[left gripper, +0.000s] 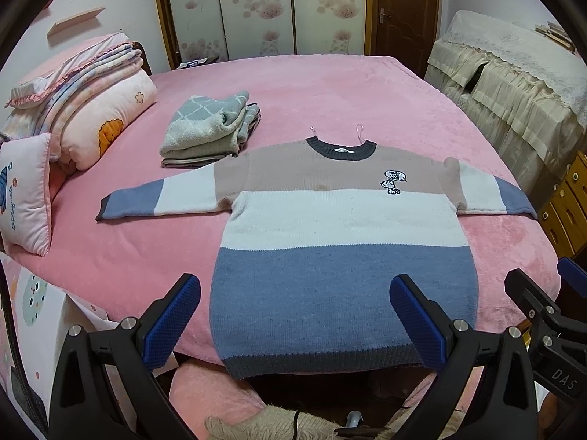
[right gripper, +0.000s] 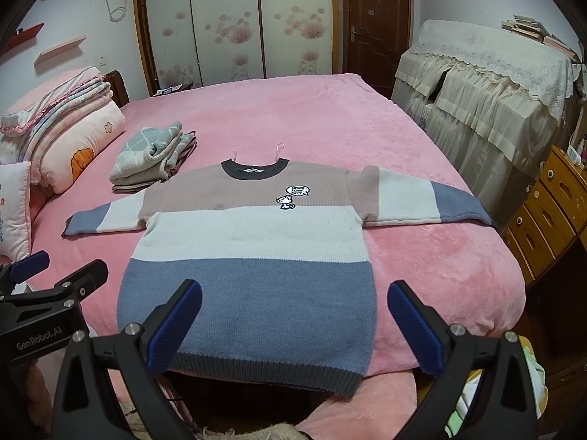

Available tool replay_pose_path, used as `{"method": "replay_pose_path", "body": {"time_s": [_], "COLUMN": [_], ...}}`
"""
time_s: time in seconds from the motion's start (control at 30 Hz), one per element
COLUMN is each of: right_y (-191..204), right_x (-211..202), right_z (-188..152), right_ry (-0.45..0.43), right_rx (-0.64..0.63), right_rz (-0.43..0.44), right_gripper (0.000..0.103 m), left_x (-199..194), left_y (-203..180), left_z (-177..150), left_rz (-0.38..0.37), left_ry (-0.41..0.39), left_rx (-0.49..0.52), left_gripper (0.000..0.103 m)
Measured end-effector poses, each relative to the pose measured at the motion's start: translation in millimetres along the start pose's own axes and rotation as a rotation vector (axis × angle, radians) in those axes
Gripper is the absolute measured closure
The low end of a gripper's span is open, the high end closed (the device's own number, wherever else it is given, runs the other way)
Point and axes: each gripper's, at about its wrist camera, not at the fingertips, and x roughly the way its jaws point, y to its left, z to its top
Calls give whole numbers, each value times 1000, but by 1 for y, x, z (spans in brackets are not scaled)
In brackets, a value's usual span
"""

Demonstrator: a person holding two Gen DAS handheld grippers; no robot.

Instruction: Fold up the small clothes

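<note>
Knit striped sweater flat on plush bedspread.

"GenRobot.AI" is printed on the left tool body; "DAS" is read on the right tool. "NEVER LOVE" is legible on the sweater patch; 3rd line unreadable.

Striped sweater flat on bed, sleeves spread, hem overhanging near edge.

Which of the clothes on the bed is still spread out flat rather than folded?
The striped sweater, lying face up near the bed's front edge with both sleeves stretched out sideways. The grey checked garments behind it, toward the pillows, are already folded into a stack.
</note>
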Motion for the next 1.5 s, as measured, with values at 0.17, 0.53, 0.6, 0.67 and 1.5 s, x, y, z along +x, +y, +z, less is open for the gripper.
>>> {"method": "replay_pose_path", "body": {"time_s": [0.17, 0.53, 0.6, 0.67, 1.5], "right_y": [-2, -1, -2, -2, -3], "right_x": [-3, -4, -3, -3, -2], "right_z": [-1, 2, 2, 1, 5], "right_ry": [-6, -13, -13, -14, -33], "right_rx": [-2, -10, -9, -10, -4], "right_rz": [1, 11, 12, 12, 22], "right_gripper": [1, 1, 1, 1, 1], "left_x": [1, -3, -3, -3, -4], "left_y": [1, 2, 3, 2, 5], "left_z": [-1, -1, -1, -1, 7], "left_rz": [-8, -31, -30, -29, -13], "left_ry": [-3, -20, -20, -14, -42], "left_rx": [-13, -22, -25, -26, -54], "left_gripper": [0, 0, 0, 0, 0]}}
